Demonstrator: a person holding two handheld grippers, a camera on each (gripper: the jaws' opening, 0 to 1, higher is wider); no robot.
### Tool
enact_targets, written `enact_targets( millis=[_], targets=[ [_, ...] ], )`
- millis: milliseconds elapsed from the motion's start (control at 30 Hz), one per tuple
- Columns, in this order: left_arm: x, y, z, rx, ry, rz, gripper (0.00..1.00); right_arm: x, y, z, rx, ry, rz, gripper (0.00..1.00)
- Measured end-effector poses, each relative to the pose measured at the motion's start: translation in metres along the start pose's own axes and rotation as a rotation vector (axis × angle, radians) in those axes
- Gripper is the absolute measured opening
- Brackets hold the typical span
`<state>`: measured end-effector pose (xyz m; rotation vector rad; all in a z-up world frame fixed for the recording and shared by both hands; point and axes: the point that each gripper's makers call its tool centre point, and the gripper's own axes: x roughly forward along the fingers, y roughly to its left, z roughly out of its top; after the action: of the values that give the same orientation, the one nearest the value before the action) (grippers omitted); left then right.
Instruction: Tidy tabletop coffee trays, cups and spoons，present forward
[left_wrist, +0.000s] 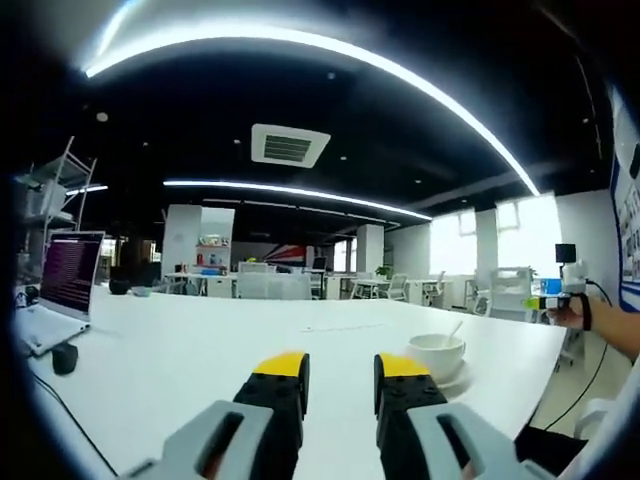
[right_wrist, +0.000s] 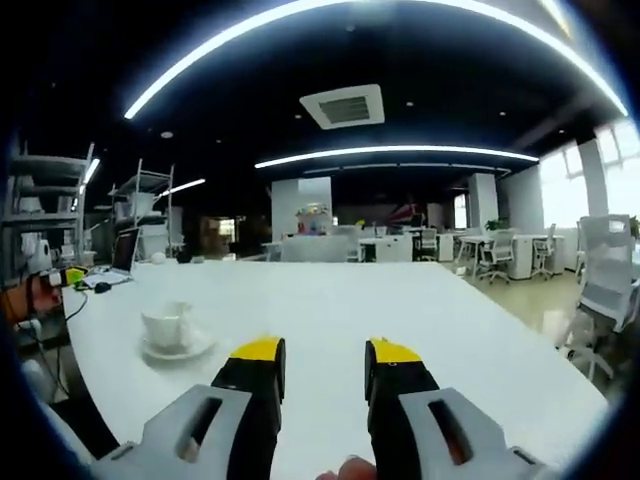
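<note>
Left gripper (left_wrist: 340, 368): jaws apart w/ a clear gap, holding nothing, over white table (left_wrist: 180, 350). White cup (left_wrist: 436, 353) w/ spoon (left_wrist: 453, 331) on saucer (left_wrist: 452, 377) sits near, at 1 o'clock from the tips. Laptop (left_wrist: 68, 275) at 9 o'clock (far edge). Right gripper (right_wrist: 320, 355): jaws also apart, nothing held; cup (right_wrist: 167, 324) at 10 o'clock.

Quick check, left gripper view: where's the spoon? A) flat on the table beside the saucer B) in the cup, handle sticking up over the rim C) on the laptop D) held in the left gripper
B: the spoon stands in the cup, its handle slanting up past the rim; the cup sits on its saucer on the table, and the left gripper is open and holds nothing.
</note>
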<state>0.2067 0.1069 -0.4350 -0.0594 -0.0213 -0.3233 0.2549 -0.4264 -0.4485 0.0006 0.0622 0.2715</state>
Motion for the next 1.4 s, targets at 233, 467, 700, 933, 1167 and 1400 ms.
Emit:
enact_targets(
  millis=[233,467,700,933,1167,1400],
  targets=[
    [0.004,0.006,0.002,0.05,0.02,0.028,0.28,0.001,-0.002,-0.001,-0.007,0.029,-0.008,0.32],
    [0.019,0.011,0.0,-0.077,0.049,0.021,0.27,0.016,0.02,-0.004,0.032,0.098,0.059,0.33],
    [0.038,0.012,0.006,-0.143,0.042,-0.001,0.28,0.031,0.045,0.009,0.055,0.103,0.115,0.33],
    [0.055,0.009,-0.02,-0.327,0.162,0.006,0.29,0.051,0.073,0.009,0.185,0.16,0.193,0.32],
    [0.073,-0.013,-0.049,-0.573,0.29,-0.022,0.28,0.063,0.108,-0.01,0.365,0.27,0.293,0.31],
    [0.087,-0.044,-0.068,-0.682,0.362,-0.048,0.27,0.067,0.148,-0.038,0.483,0.411,0.378,0.29]
  ],
)
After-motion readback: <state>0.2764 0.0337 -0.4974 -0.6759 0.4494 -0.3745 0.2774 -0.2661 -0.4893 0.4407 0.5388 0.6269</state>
